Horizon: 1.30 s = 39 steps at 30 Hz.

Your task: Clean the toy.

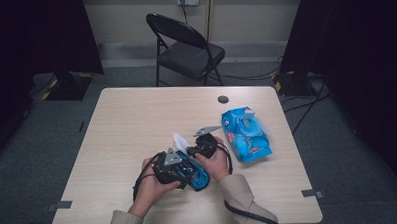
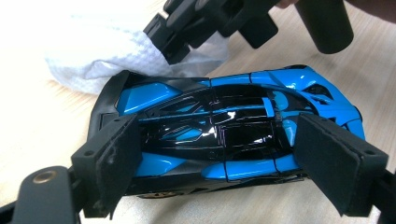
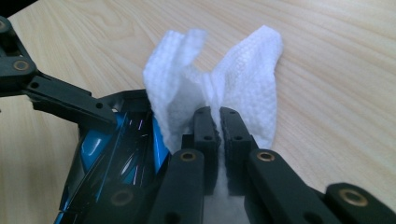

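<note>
Blue and black gloss marks the toy car (image 2: 219,140), which the left gripper (image 2: 224,163) clamps across its body, a padded jaw pressed on each flank; in the high view the car (image 1: 196,174) sits low on the pale wooden table (image 1: 132,124), toward six o'clock from the table's middle, in front of the person's hands. The right gripper (image 3: 218,135) has its jaws closed tight on a white wipe (image 3: 243,70), the cloth fanning out past the fingertips in two lobes; seen from the left gripper view, that wipe (image 2: 93,56) lies just beyond the car's tail, at about eleven o'clock from it, touching or nearly touching the bodywork. A blue pack of wipes (image 1: 247,135) rests at three o'clock from the grippers, apart from them; a black folding chair (image 1: 184,47) stands beyond the table at twelve o'clock.
</note>
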### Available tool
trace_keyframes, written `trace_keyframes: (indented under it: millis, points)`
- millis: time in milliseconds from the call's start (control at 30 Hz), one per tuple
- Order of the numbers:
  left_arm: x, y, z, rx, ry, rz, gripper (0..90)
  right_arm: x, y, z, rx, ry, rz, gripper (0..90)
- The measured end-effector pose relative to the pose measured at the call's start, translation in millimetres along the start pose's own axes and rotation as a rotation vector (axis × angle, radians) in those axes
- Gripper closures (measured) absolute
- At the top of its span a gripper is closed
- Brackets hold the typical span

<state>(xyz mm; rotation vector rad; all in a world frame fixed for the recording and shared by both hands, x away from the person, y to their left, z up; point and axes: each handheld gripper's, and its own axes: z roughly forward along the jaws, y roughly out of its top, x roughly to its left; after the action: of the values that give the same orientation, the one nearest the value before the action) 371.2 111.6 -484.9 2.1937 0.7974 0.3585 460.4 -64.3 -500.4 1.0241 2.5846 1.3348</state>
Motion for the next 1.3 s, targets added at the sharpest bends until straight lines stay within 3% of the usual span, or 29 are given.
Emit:
trace_keyframes:
  millis: [233, 600, 767, 1300]
  points:
    - [0.1, -0.3, 0.1, -0.004, 0.0, -0.001, 15.0, -3.2, -1.1, 2.5, 0.015, 0.018, 0.025, 87.7]
    - [0.6, -0.5, 0.0, -0.004, 0.001, -0.005, 15.1, -1.4, -0.9, 0.5, 0.039, 0.006, -0.028, 87.8]
    - [0.4, -0.5, 0.0, -0.004, 0.001, -0.008, 15.0, -2.3, -5.0, -0.7, 0.022, 0.015, -0.02, 87.8]
    - [0.7, 1.0, 0.0, 0.006, 0.002, -0.001, 15.1, -1.8, -11.4, -10.6, 0.035, 0.027, -0.059, 87.8]
